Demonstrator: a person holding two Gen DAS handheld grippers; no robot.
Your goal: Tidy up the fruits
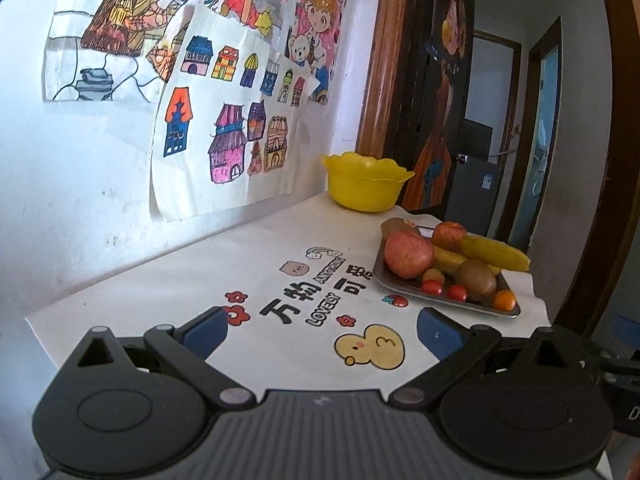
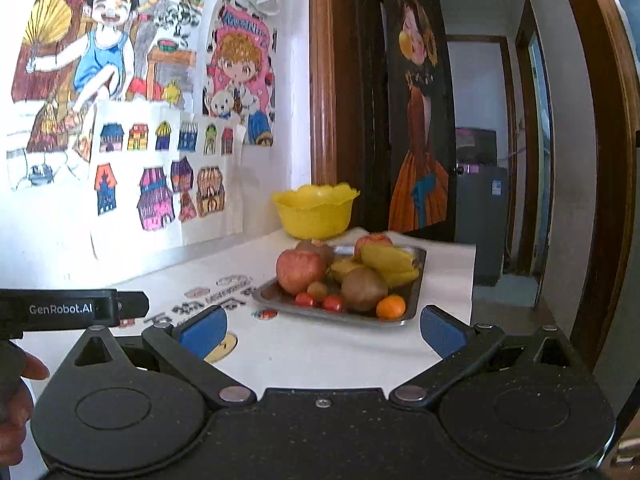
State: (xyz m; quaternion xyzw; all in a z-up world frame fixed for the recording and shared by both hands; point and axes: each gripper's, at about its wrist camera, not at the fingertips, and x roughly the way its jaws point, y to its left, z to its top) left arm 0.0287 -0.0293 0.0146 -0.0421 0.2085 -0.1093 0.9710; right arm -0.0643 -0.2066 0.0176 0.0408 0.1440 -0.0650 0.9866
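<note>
A metal tray (image 1: 404, 289) (image 2: 416, 276) on the white table holds two red apples (image 1: 408, 254) (image 2: 300, 271), bananas (image 1: 494, 253) (image 2: 386, 260), kiwis (image 1: 476, 279) (image 2: 364, 288), cherry tomatoes (image 1: 432, 287) (image 2: 333, 303) and a small orange (image 1: 504, 300) (image 2: 391, 306). Behind it stands a yellow bowl (image 1: 362, 184) (image 2: 314, 210). My left gripper (image 1: 320, 334) is open over the printed table cover, left of the tray and short of it. My right gripper (image 2: 322, 330) is open just in front of the tray, holding nothing.
The table (image 1: 224, 264) stands against a wall with children's drawings (image 1: 224, 120). An open doorway with a dark painted door (image 2: 416, 120) lies past the table's right edge. In the right wrist view the other gripper's handle (image 2: 68, 308) and a hand (image 2: 16, 408) show at the left.
</note>
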